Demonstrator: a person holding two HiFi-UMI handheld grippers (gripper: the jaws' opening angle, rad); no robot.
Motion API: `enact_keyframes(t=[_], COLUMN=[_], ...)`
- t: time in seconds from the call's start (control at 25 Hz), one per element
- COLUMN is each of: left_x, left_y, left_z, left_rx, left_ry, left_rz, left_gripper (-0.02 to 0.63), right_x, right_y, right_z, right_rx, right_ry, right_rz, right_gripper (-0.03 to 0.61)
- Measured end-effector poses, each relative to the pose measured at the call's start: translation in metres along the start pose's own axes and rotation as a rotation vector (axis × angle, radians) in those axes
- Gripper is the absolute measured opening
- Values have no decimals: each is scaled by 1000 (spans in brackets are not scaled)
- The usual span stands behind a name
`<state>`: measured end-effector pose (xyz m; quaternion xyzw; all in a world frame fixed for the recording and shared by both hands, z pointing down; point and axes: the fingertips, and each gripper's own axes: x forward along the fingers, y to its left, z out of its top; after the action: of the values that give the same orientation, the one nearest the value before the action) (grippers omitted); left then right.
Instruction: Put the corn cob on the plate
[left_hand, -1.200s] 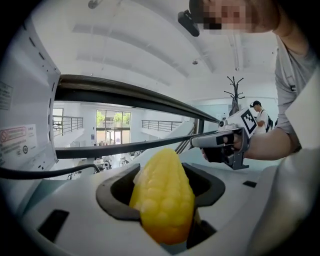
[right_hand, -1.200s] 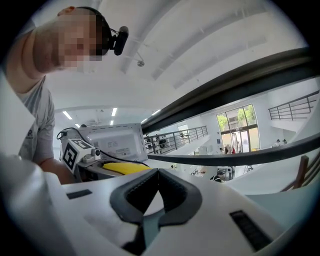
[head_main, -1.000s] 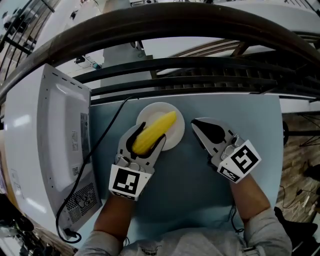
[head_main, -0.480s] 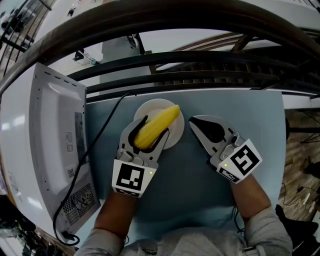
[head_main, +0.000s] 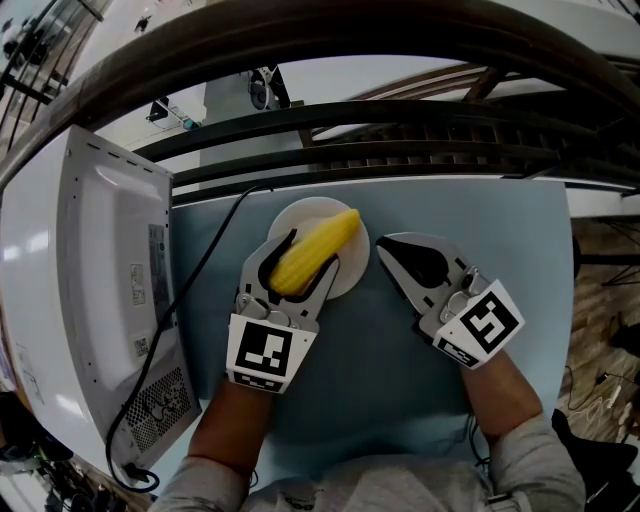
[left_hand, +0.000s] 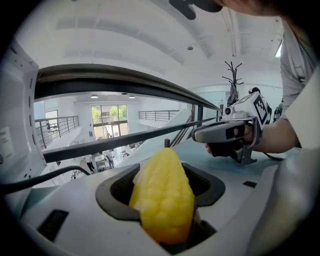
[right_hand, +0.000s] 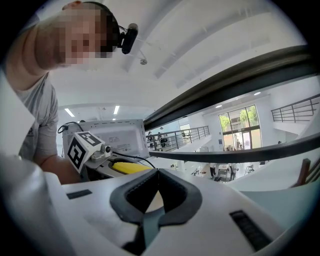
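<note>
Yellow corn (left_hand: 162, 200) sits clamped in the left gripper (head_main: 310, 252); head view alone shows it over the plate (head_main: 305, 212). Right gripper (right_hand: 157, 172) closed, empty.

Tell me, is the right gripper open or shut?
Shut. In the right gripper view, the right gripper has its jaws meeting at the tips, with nothing between them.

Office atrium: railing (left_hand: 115, 80), upper galleries (left_hand: 159, 116), tall windows (left_hand: 111, 116).
</note>
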<state>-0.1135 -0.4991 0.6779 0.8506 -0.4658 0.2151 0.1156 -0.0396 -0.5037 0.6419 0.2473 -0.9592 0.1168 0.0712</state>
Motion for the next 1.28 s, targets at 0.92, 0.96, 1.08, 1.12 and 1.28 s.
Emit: enact_keyframes(t=[0.92,0.96,1.08,1.12,1.28], left_x=[2,2,2,2,2], left_y=[2,2,2,2,3], left_z=[-20,-20,-19,-19,-19], left_rx=[60,61,59,59,58], left_ry=[161,160,155,154,151], left_rz=[17,18,20,21,24], left_gripper=[261,261,261,261,261], right_x=[-3,-3,-3,-3,-2], right_y=[4,5,5,5,5], right_z=[1,1,0,0,-1], right_rx=[17,17,17,18,18], right_ry=[1,1,4,4,5], right_rz=[11,12,13,13,13], right_gripper=[17,17,17,17,17])
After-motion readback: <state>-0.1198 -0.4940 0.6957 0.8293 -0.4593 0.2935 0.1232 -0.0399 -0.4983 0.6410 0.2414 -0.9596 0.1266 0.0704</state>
